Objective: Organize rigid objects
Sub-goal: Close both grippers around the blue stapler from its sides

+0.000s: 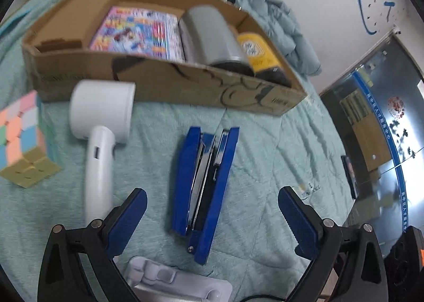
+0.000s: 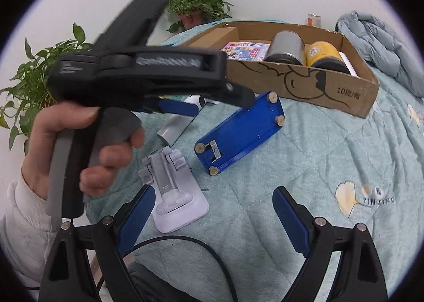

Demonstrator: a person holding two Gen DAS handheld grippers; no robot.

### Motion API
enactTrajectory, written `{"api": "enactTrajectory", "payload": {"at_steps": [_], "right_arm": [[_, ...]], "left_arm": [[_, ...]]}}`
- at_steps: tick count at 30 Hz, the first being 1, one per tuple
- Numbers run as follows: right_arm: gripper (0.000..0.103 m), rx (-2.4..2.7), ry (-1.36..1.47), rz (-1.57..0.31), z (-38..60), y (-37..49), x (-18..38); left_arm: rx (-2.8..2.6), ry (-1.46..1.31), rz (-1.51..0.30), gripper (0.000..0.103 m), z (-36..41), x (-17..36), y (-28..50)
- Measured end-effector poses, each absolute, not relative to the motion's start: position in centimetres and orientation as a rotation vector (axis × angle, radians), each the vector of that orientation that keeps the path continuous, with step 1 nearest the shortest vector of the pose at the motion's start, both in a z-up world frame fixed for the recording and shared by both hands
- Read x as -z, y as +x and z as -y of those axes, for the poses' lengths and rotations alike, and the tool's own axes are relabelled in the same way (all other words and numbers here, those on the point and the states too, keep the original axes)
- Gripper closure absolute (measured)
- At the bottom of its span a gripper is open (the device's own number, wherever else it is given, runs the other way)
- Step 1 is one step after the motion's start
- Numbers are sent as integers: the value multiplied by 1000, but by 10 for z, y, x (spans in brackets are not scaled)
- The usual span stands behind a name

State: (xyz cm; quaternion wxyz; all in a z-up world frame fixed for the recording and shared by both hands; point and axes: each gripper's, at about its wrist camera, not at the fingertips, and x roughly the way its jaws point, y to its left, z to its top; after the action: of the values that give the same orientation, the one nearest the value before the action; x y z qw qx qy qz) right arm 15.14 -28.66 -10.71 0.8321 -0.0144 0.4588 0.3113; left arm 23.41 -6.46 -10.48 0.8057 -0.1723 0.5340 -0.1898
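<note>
Stapler (image 1: 205,188), blue and lying on its side on the green quilt (image 1: 265,158), sits between the spread jaws of my left hand-held gripper (image 1: 212,218), untouched. My right hand-held gripper (image 2: 213,211) hangs wide open too, holding nothing. The cardboard box (image 1: 169,82) lies just beyond the stapler.

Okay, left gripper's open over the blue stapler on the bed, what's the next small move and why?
Probably lower the left gripper straight down and close on the blue stapler. The stapler lies on its side between the open fingers, outside the cardboard box, and nothing is held yet.
</note>
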Motion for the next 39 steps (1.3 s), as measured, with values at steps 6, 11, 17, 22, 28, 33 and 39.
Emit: {"api": "enactTrajectory", "payload": {"at_steps": [6,11,17,22,28,33,39], "right_arm": [[13,-632,-5,-999,301,167,119],[13,-624,8,-1003,304,175,126],[13,-599,-26,-955,304,190,129],[27,-548,-68,-928,311,209,129],[42,-599,-150,-980,295,227,147],[62,-582,-25,-1059,304,246,158],[63,-672,509,-1178,356,271,174]], "left_arm": [[448,-377,-1217,13,87,124,249],[493,-459,-1239,13,97,130,262],[634,-466,-1219,21,129,125,268],[628,-524,-1161,21,118,114,279],[573,-548,-1178,21,104,123,286],[551,-555,-1165,21,93,128,285],[573,-571,-1150,21,88,126,289]]}}
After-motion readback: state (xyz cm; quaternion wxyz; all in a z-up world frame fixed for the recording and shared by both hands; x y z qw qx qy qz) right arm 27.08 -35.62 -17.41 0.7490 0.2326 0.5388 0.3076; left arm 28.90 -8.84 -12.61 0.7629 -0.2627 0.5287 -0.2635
